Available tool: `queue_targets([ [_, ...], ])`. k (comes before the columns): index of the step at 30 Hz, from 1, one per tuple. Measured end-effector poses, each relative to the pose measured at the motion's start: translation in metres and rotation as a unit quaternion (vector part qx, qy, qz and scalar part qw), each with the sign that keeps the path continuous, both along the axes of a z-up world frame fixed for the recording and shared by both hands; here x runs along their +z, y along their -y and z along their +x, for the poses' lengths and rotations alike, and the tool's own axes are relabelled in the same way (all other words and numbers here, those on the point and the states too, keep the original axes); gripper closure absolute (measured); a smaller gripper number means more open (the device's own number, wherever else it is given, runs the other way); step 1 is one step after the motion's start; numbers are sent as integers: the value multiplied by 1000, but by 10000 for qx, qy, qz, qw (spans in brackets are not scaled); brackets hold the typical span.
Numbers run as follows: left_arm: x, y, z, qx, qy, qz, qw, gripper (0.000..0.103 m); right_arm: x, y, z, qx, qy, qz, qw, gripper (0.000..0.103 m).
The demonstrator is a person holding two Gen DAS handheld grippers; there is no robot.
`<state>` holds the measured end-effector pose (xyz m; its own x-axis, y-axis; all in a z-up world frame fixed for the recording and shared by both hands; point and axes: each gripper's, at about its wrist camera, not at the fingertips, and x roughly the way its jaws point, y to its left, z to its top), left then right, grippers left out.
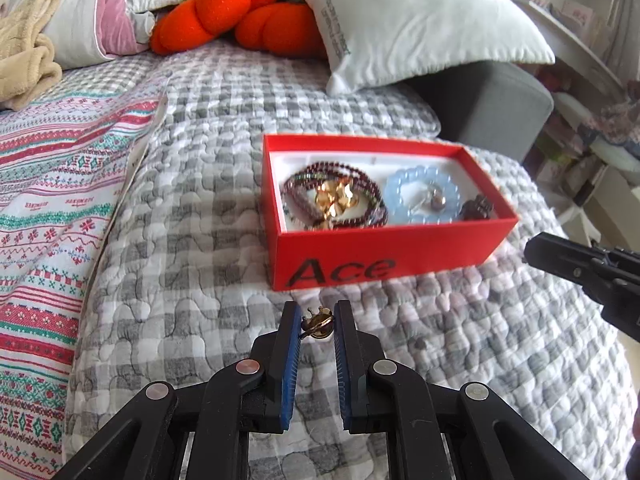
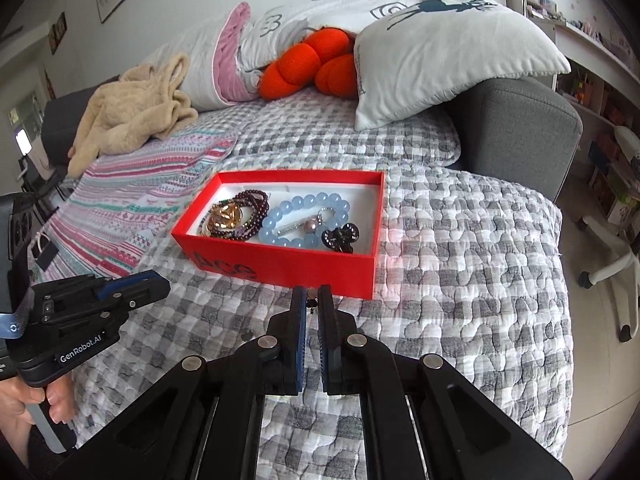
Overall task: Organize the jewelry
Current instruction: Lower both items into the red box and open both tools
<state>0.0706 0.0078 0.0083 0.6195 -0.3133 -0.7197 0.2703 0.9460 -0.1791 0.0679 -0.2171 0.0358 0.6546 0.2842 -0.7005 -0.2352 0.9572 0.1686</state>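
Left wrist: pillow (image 1: 420, 20) behind red box (image 1: 380, 252).

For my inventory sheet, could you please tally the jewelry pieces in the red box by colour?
In the red box:
Dark red: 1, the beaded strand
Gold: 1, the flower piece
Light blue: 1, the bead bracelet
Silver: 1, the pendant with a pearl
Black: 1, the bow-shaped clip
Total: 5
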Motion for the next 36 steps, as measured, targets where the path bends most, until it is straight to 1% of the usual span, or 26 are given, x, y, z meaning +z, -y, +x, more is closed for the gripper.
queue_targets([
  [7,18,1,6,51,141,-180,9997,92,11,0,10,-117,49,232,9996,97],
  [10,25,4,11,65,225,-194,9995,92,18,1,15,-141,85,378,9991,97],
  [15,31,2,22,179,260,-376,9988,92,29,3,20,-167,223,627,9976,97],
  [19,28,1,36,271,128,-584,9978,92,30,3,28,-149,251,726,9969,97],
  [22,21,1,45,294,-21,-703,9971,92,27,4,36,-187,247,664,9973,97],
  [25,14,4,53,337,-131,-662,9972,92,23,5,42,-297,242,466,9982,97],
  [28,10,7,58,338,-203,-704,9967,91,18,12,48,-360,169,516,9979,97],
  [33,6,12,62,373,-210,-646,9970,91,13,20,54,-446,109,517,9976,97],
  [35,5,13,64,414,-236,-628,9969,88,12,24,55,-469,92,535,9974,97],
  [36,5,13,64,424,-231,-623,9969,83,12,25,56,-475,83,552,9973,97],
])
